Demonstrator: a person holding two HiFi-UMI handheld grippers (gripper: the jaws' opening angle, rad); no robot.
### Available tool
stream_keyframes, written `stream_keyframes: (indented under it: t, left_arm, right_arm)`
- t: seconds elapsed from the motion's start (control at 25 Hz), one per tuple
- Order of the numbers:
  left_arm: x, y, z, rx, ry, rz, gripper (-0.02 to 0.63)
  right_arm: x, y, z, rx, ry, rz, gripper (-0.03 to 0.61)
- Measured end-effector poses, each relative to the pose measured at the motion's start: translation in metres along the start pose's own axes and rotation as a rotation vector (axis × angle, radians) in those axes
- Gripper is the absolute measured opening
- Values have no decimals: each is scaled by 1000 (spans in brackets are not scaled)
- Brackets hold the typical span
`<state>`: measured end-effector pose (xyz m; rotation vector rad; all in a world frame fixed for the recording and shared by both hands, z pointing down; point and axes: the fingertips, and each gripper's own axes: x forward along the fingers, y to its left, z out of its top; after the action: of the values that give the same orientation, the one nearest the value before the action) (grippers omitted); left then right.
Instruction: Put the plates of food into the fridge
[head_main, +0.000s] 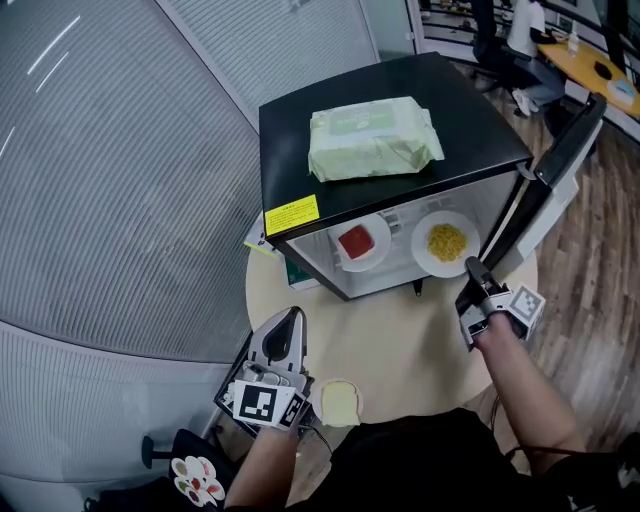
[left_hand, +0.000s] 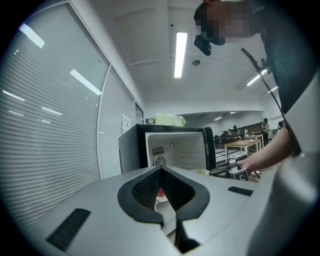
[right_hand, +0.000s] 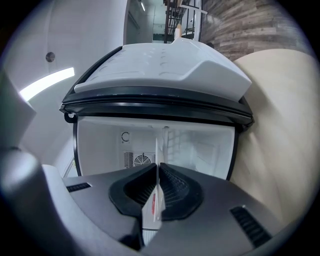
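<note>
Right gripper: your right gripper (head_main: 473, 272) pinched the near rim of the plate of yellow food (head_main: 425, 258), its jaws pressed onto the thin white edge (the plate showed edge-on in the right gripper view).
Plate of yellow food: it sat in the mouth of the fridge (head_main: 480, 110), on the right side of the opening.
Plate of red food: the plate of red food (head_main: 381, 232) lay in the same opening, to the left and slightly apart.
Left gripper: you held your left gripper (head_main: 290, 318) level over the table (head_main: 400, 340), jaws pressed together on nothing, pointing at the fridge.
Third plate: a third plate (head_main: 355, 392) with a pale helping lay just beside that gripper, at the table's near edge.
Fridge: black, its door (head_main: 560, 160) stood open at the right; a pack of wipes (head_main: 372, 137) lay on top.
</note>
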<state>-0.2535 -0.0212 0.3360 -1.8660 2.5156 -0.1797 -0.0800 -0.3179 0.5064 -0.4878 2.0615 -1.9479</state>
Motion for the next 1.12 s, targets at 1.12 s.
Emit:
stream_keyframes:
  t: [1.12]
  left_arm:
    - [1,-3,-10,-4,58,75,5]
  right_arm:
    - [65,-6,17,69,-52,-50,18]
